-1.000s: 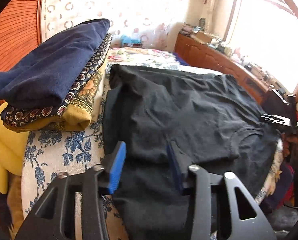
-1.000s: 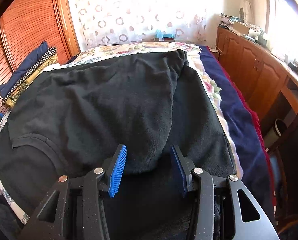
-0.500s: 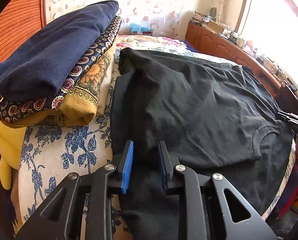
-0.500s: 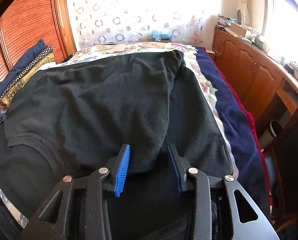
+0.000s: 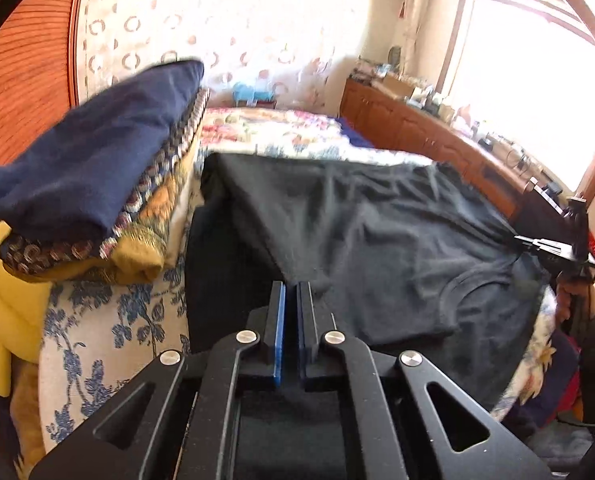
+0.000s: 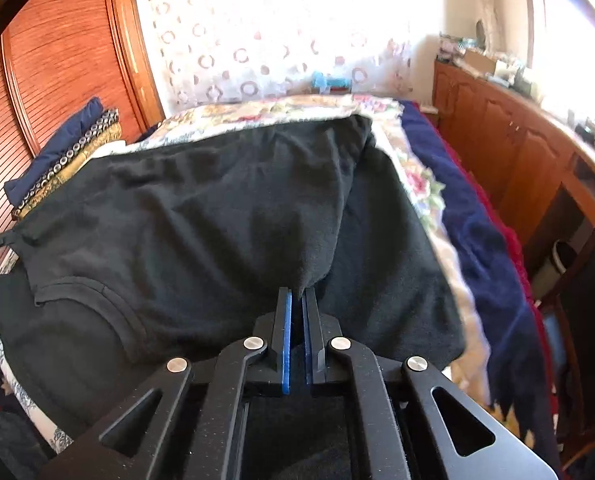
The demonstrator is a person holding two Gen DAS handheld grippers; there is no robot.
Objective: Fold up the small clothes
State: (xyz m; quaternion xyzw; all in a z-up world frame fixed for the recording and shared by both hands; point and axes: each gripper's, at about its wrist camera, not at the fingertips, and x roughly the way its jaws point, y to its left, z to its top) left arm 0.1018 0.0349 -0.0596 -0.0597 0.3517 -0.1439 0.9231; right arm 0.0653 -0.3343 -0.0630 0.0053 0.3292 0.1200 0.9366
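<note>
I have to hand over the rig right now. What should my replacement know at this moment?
Left tongs: just closed, shut on the black T-shirt at its near left corner.
Right tongs: just closed, shut on its near right fold.
The shirt lies spread on the bed, sides folded in. Folded clothes sit stacked at the left.
Left to do: fold the near edge over, then stack it.
</note>
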